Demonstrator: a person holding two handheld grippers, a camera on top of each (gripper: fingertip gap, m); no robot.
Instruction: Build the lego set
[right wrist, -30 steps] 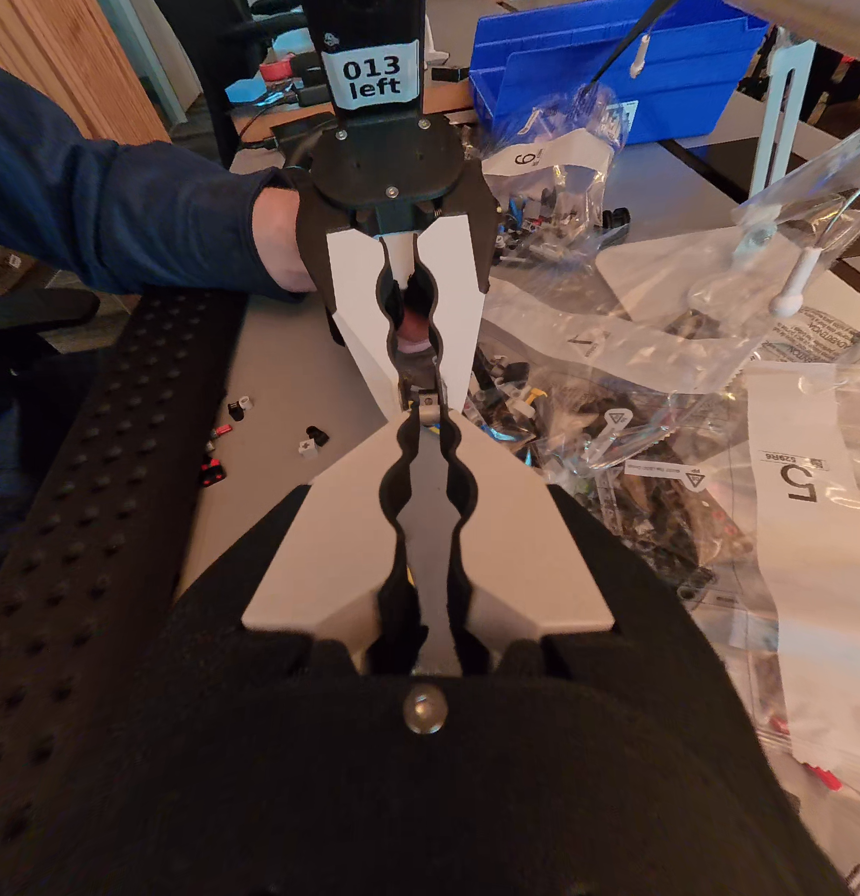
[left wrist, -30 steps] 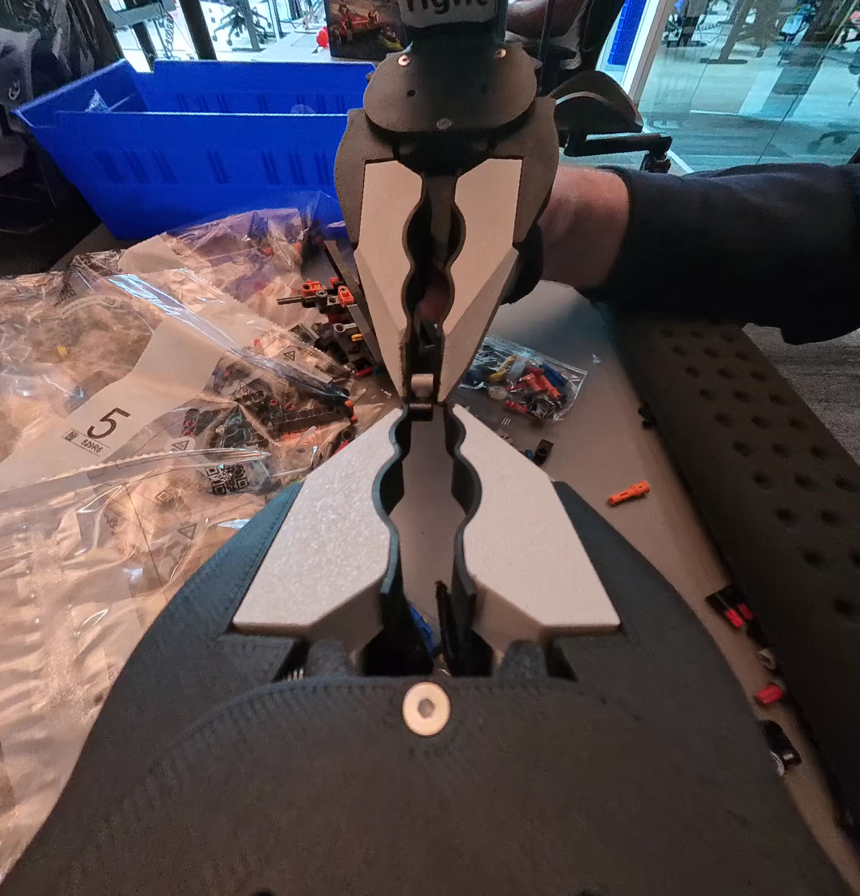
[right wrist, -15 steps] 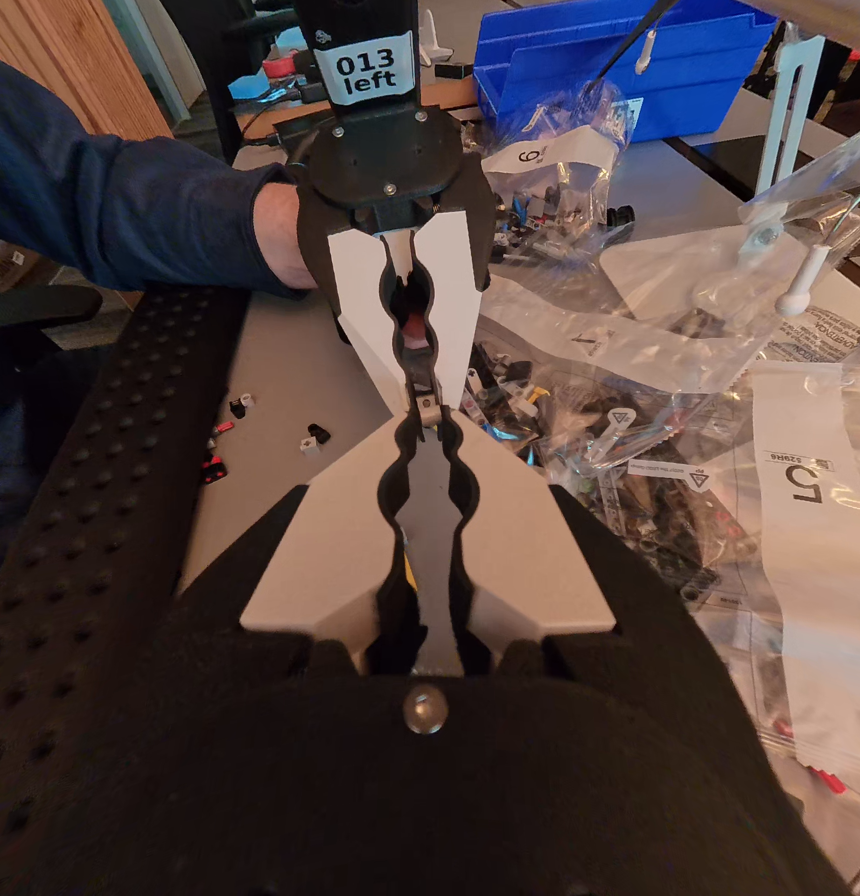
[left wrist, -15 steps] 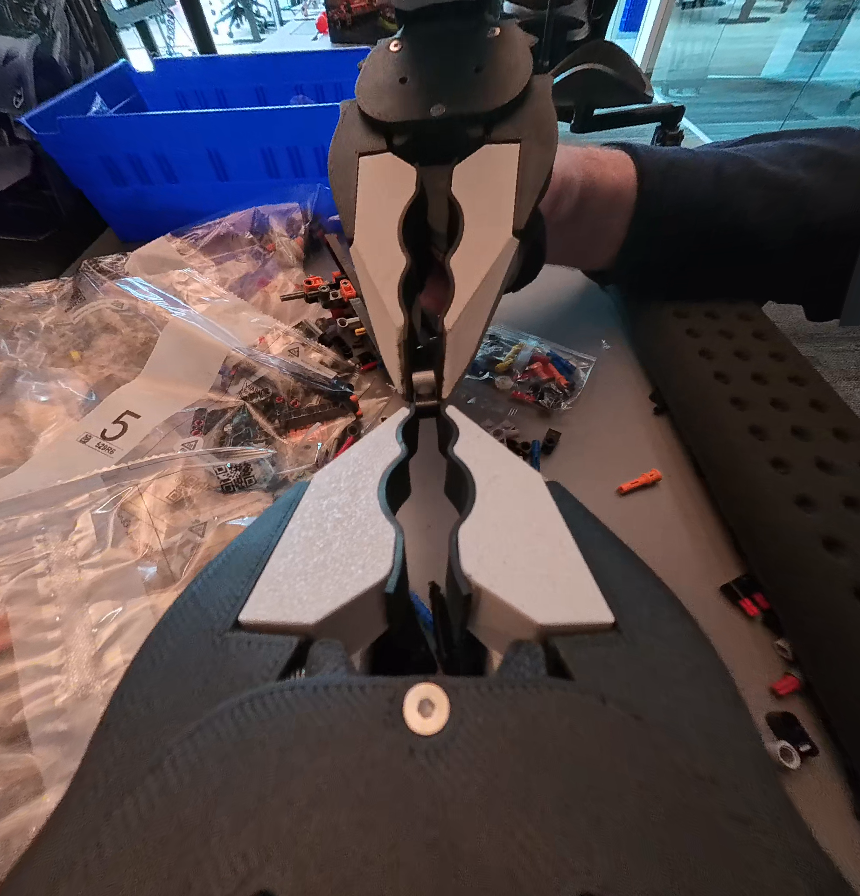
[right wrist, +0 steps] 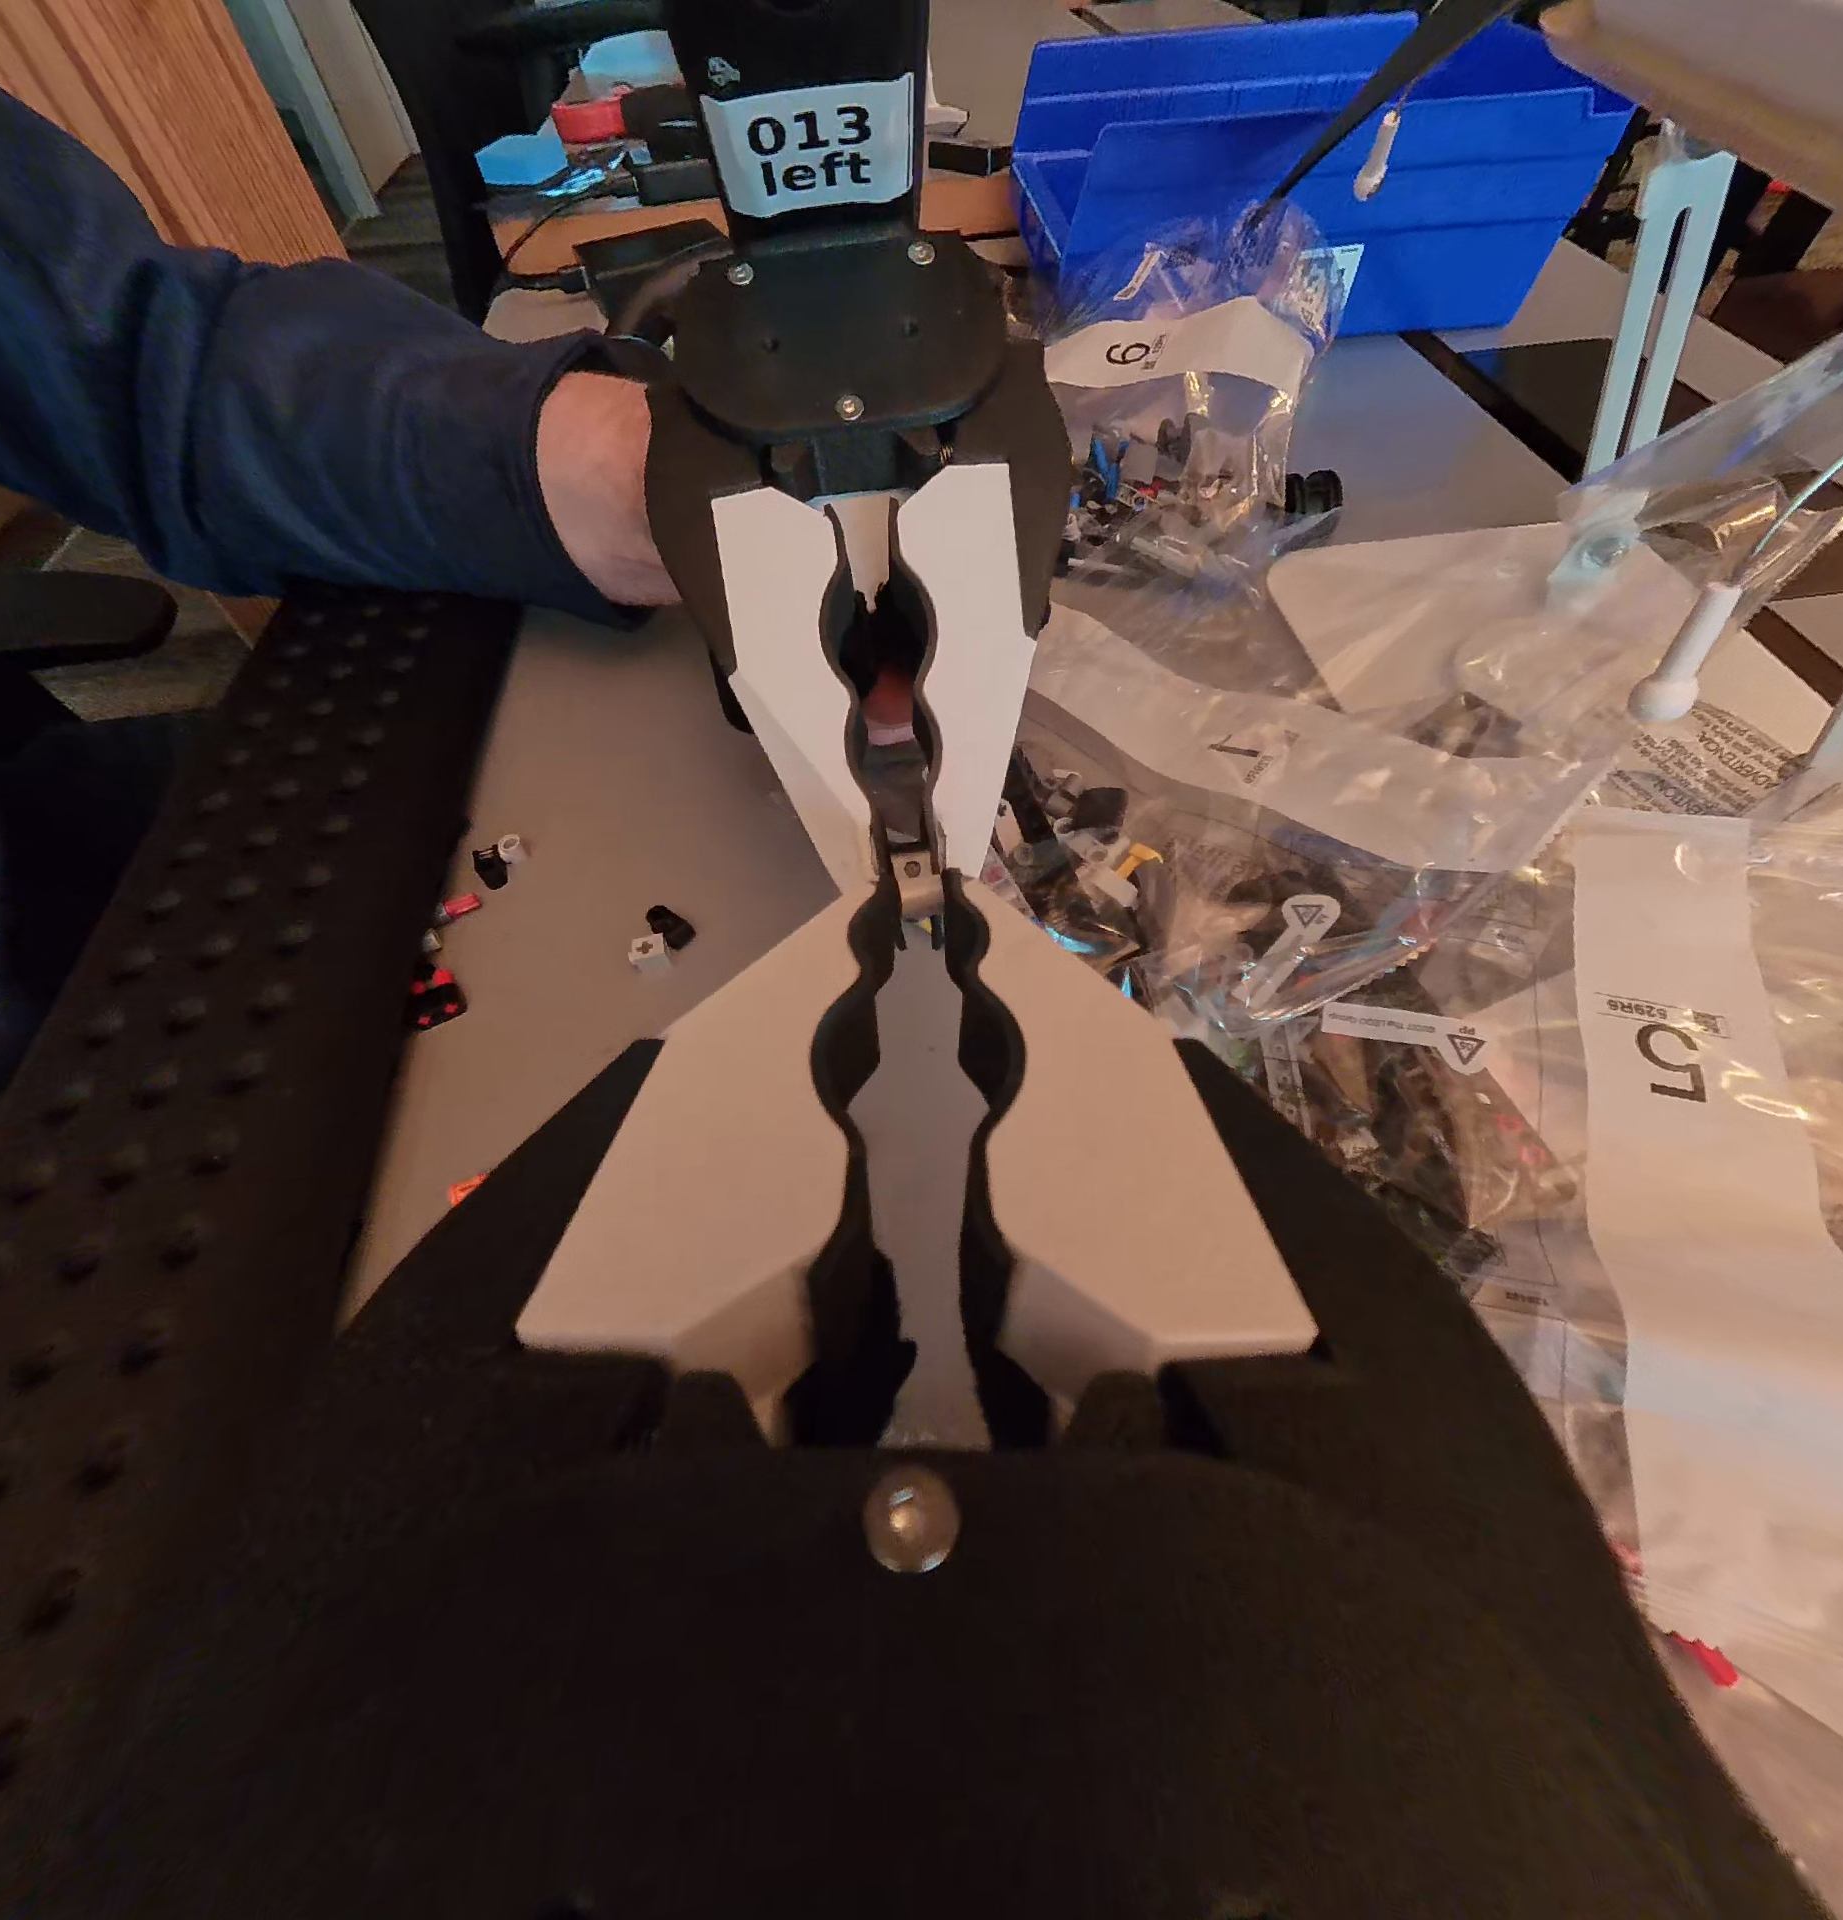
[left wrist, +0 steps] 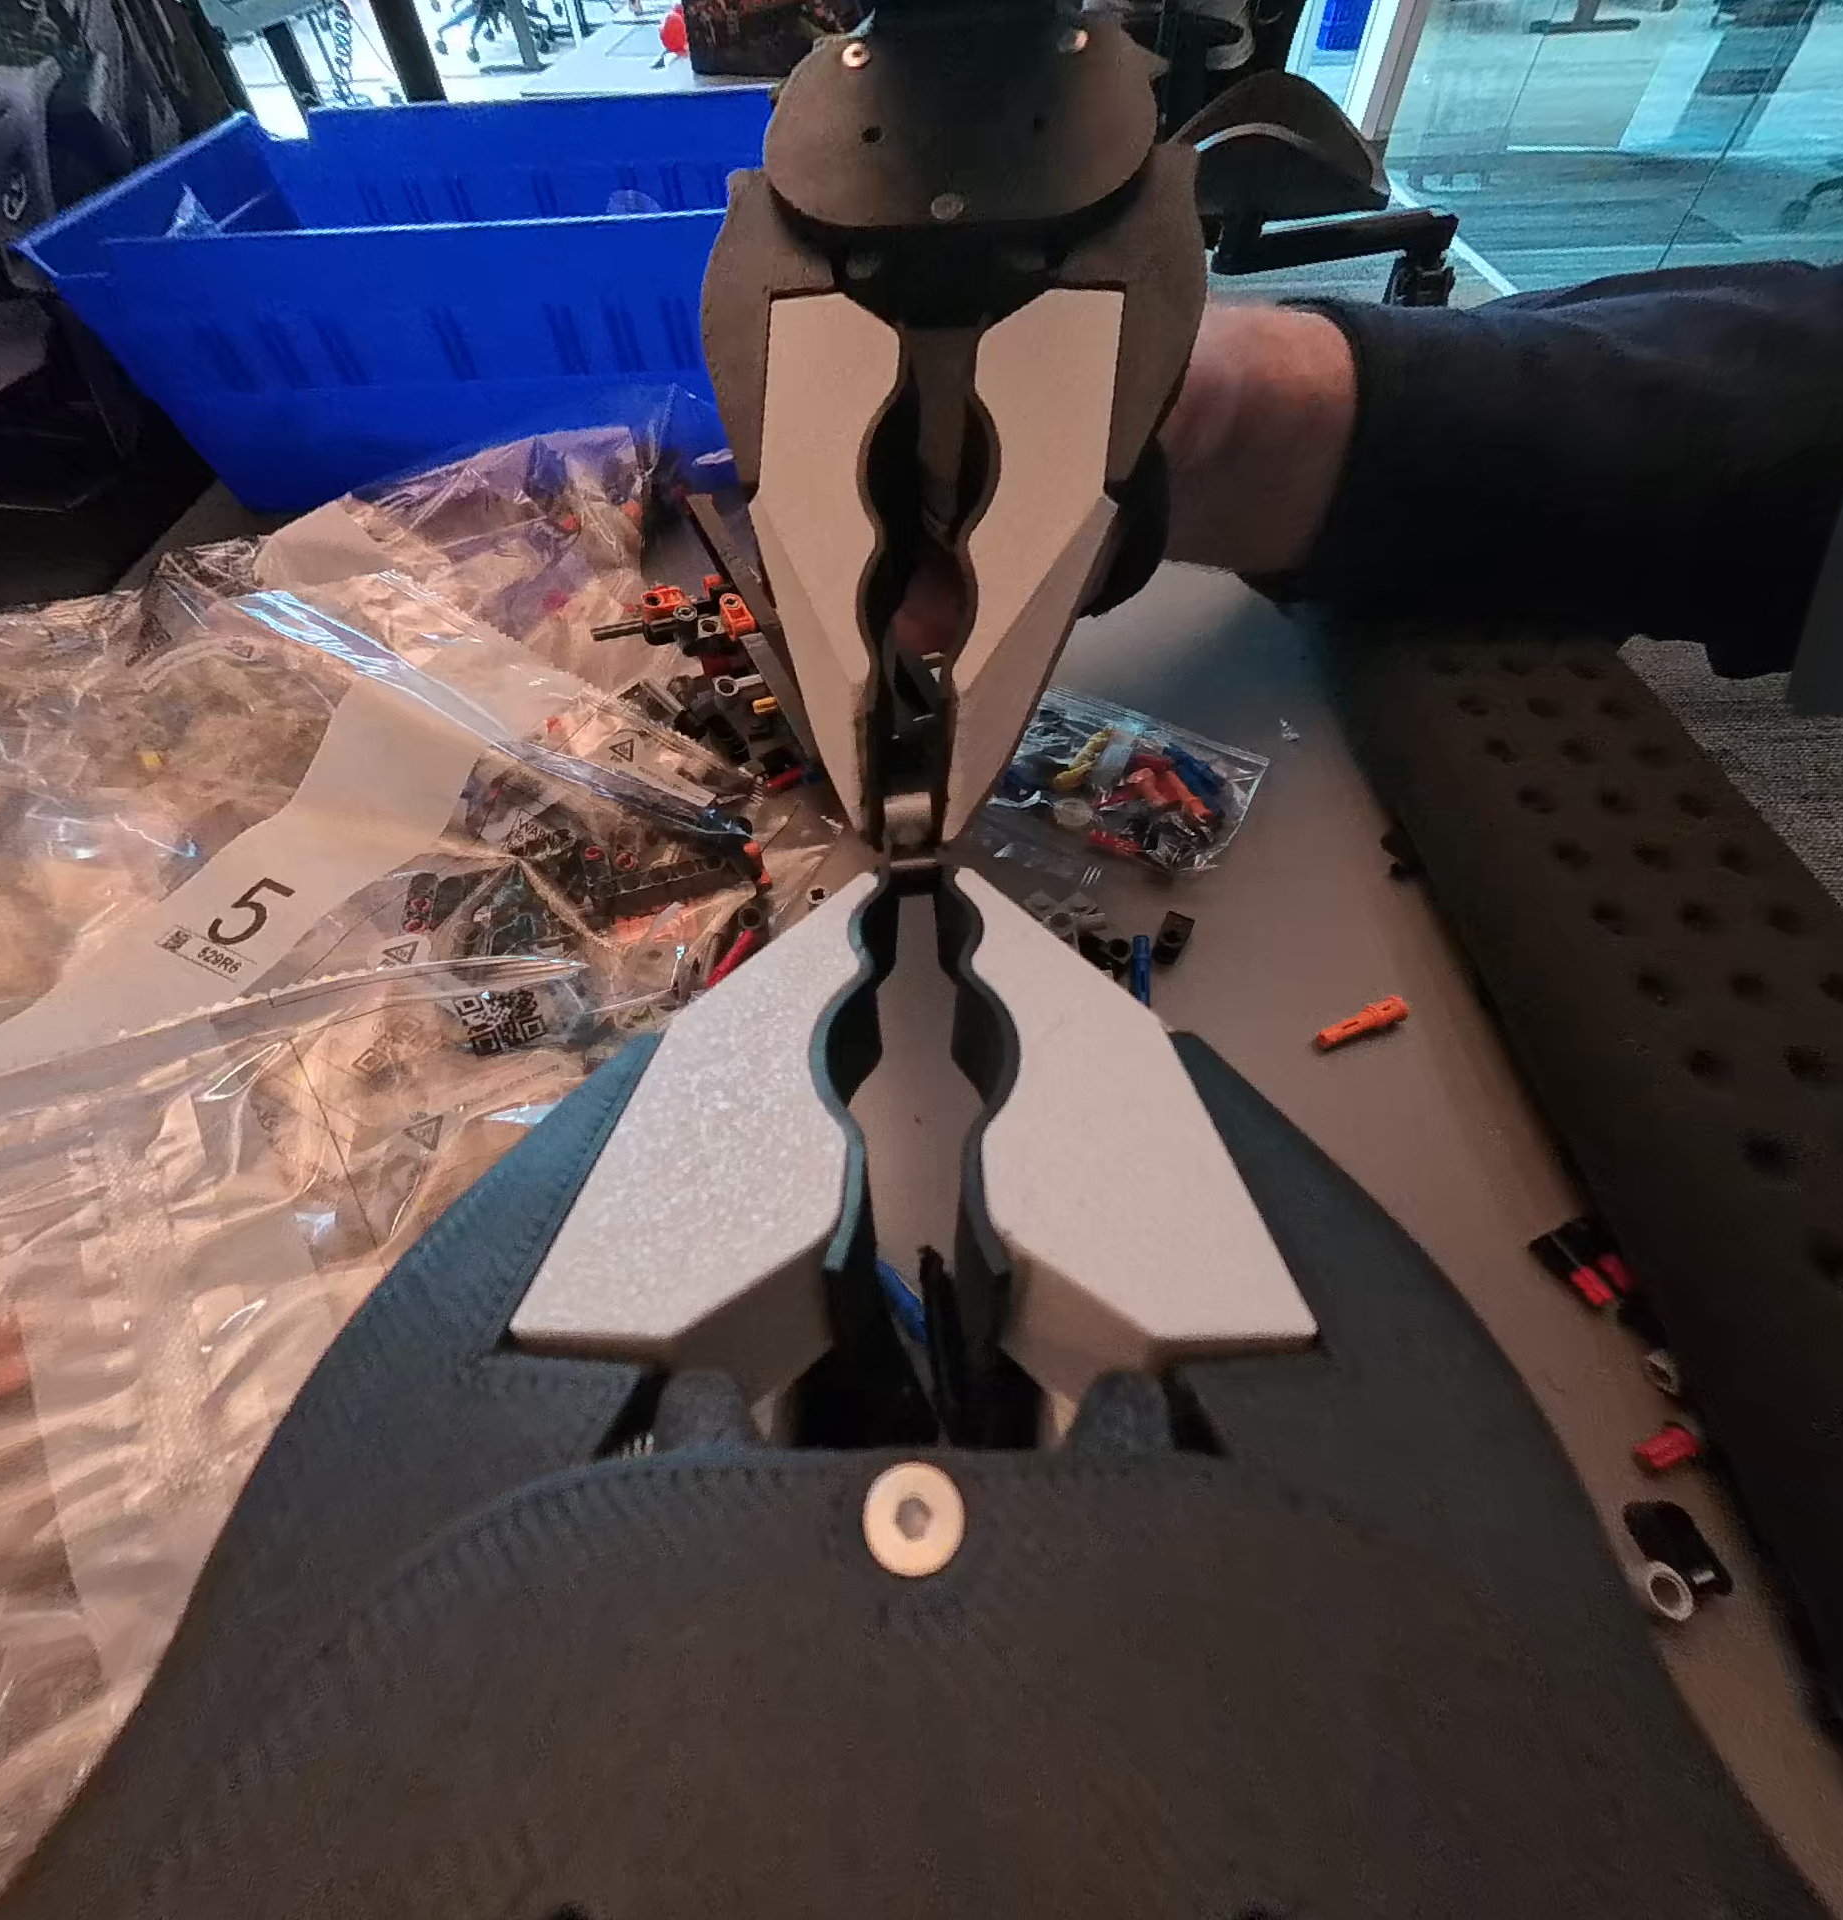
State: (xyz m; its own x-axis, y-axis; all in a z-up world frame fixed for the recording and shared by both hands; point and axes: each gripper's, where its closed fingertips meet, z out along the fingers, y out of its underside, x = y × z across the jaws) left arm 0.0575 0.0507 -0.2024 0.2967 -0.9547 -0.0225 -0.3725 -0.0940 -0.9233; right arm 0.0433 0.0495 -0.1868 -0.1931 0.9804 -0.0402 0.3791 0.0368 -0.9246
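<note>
Facing tip to tip above the counter [left wrist: 1312, 727], the left gripper [left wrist: 909, 883] and right gripper [right wrist: 912, 899] are clamped on a grey piece [right wrist: 915, 868], beside the bags [left wrist: 304, 831].

A small light-grey plastic lego piece [left wrist: 904, 831] sits pinched between two gripper tips, above the grey table [left wrist: 1301, 831]. On that table, clear plastic bags of lego parts [left wrist: 273, 831] lie left of the piece, with a small clear bag of coloured pins [left wrist: 1135, 790] to its right.

Blue bin [left wrist: 397, 301], orange pin [left wrist: 1362, 1022]
</note>
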